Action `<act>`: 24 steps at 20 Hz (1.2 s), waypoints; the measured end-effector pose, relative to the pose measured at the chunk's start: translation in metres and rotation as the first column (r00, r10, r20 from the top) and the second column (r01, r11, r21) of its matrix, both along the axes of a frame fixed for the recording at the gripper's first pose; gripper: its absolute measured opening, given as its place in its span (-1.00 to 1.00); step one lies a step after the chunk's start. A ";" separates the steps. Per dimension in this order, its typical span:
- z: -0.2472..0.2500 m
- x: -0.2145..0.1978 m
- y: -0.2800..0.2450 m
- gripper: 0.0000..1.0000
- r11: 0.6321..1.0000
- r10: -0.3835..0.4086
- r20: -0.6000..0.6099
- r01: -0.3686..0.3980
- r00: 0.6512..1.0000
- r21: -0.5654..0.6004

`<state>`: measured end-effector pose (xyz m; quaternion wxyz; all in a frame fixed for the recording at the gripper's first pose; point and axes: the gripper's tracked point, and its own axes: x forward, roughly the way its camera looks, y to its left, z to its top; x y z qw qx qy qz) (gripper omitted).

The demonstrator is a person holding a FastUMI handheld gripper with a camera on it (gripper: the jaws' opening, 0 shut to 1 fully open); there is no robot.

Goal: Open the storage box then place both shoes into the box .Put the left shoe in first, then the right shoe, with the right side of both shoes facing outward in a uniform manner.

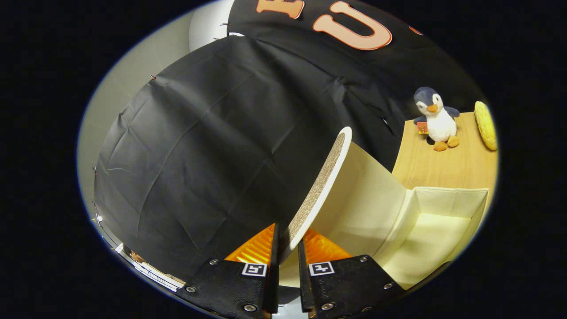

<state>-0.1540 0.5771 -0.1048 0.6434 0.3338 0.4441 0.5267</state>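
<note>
Lifting the lid, we have the gripper pinched narrow on its edge, both fingers pressing it, and the box stands open and bare inside on the desk. We judge the opening step nearly done; next comes letting go and fetching the left shoe. A penguin sits beyond.
</note>
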 end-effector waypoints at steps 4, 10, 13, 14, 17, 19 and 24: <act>-0.014 -0.013 0.042 -0.60 0.997 0.064 -0.022 -0.065 0.998 -0.047; -0.029 -0.018 0.055 -0.28 0.990 0.073 -0.032 -0.077 0.997 -0.119; -0.039 0.000 0.038 0.02 0.991 0.047 0.009 -0.046 0.999 -0.123; -0.041 0.004 0.028 0.20 0.991 0.031 0.025 -0.027 0.999 -0.128; -0.045 0.019 -0.014 0.58 0.990 -0.024 0.053 0.031 0.998 -0.140; -0.039 0.031 -0.045 0.74 0.985 -0.076 0.096 0.089 0.993 -0.145; -0.053 0.064 -0.148 0.92 0.951 -0.185 0.246 0.236 0.951 -0.198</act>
